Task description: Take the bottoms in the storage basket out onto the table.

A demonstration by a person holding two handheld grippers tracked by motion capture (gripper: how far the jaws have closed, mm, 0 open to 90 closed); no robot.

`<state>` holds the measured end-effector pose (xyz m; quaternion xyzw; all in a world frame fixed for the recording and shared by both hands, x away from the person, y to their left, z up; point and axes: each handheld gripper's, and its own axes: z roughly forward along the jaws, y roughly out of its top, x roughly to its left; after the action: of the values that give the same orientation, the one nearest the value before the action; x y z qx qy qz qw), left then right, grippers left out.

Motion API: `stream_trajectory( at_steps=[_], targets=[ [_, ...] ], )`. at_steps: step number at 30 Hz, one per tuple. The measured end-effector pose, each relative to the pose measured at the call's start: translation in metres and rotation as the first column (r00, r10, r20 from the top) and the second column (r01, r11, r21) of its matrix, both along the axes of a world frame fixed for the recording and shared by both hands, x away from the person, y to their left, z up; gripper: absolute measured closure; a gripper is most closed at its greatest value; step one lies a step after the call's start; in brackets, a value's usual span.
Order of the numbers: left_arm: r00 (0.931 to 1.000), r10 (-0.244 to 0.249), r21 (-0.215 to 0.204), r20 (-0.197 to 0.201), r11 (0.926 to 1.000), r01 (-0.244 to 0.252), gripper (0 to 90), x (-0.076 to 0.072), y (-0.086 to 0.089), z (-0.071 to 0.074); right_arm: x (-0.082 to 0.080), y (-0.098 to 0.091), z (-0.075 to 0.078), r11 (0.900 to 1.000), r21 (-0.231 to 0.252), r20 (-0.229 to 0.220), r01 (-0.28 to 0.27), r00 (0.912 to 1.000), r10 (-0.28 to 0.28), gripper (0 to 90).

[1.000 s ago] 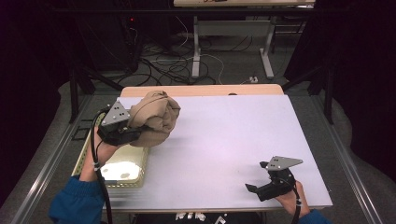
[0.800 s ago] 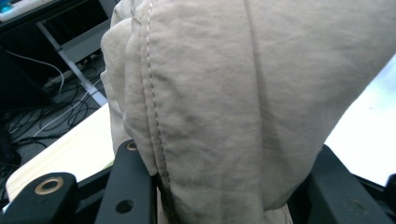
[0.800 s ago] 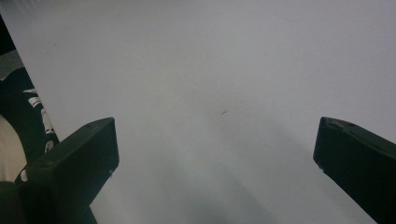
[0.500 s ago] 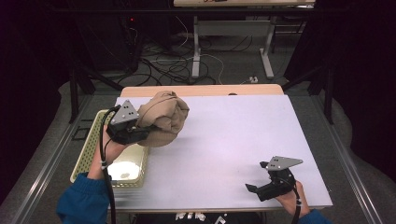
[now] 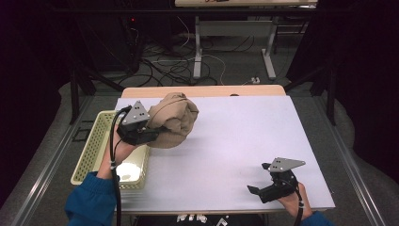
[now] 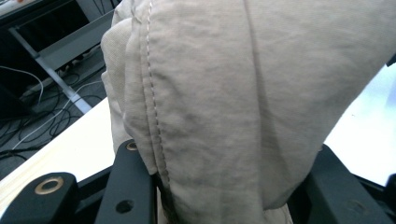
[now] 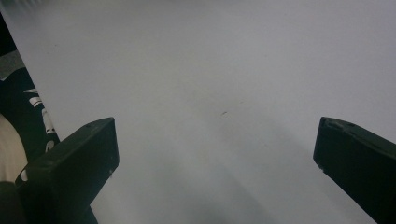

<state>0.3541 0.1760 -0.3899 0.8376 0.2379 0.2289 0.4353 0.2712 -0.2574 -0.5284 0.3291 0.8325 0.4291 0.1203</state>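
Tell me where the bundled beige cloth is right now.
In the high view the beige cloth is at the table's left, held in the left tongs, just right of the yellow basket and over the white tabletop.

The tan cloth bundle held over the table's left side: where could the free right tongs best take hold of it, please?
Probably the bundle's rounded right end, approached from the right: the left tongs already clamp its left, and that bulging fold faces the open right tongs.

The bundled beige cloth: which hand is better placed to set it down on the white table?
Left. The left gripper already clamps the bundled beige cloth above the white table. The right gripper rests open near the table's front edge, far from the cloth.
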Motion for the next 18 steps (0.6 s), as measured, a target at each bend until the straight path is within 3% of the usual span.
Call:
stream_trajectory(
  at_steps=[18],
  targets=[
    [0.9999,-0.014,-0.004,-0.003,0.9999,0.014,58.3,0.005,-0.021,-0.008,0.0,-0.001,0.001,0.9999,-0.011,-0.004,-0.006,1.0,0.006,0.0]
  ],
)
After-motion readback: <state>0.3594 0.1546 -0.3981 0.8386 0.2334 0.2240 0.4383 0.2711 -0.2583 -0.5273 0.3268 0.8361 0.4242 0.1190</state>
